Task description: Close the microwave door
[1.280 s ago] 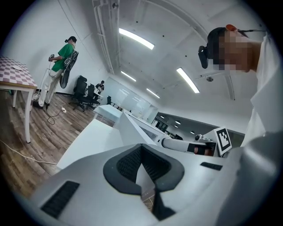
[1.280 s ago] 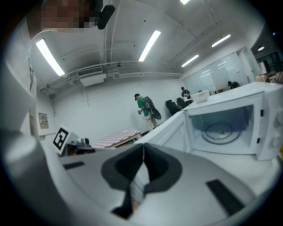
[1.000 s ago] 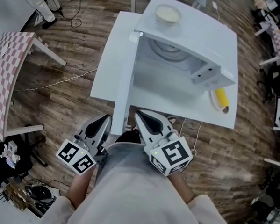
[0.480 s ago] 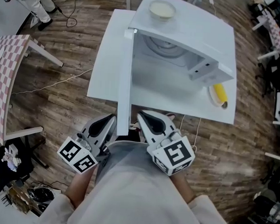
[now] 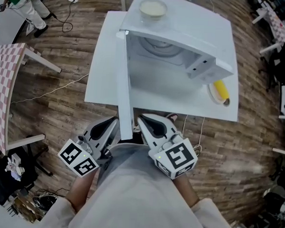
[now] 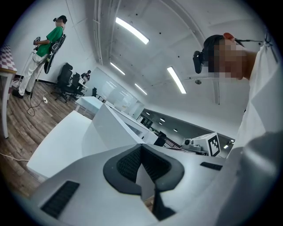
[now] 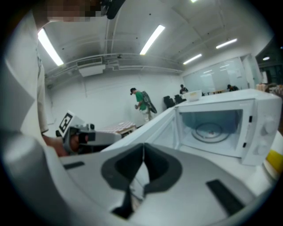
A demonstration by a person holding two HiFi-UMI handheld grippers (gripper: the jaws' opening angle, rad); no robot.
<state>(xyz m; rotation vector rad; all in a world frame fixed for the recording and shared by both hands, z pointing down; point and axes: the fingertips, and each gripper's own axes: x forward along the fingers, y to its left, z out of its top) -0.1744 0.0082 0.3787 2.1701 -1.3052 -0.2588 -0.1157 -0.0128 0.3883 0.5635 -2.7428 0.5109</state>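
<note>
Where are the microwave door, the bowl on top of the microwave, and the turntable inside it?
microwave door (image 5: 124, 86): head view, on the top edge of the open door.
bowl (image 5: 153, 8): head view, on its pale inside.
turntable (image 7: 211, 131): right gripper view, on the middle of the round plate.

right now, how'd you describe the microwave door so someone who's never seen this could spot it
On the white table stands a white microwave with a bowl on its roof, its cavity open. The door is the thin flat panel hinged at the cavity's left side in the head view, swung out toward the person; unlike the fixed walls, it stands free.
</note>
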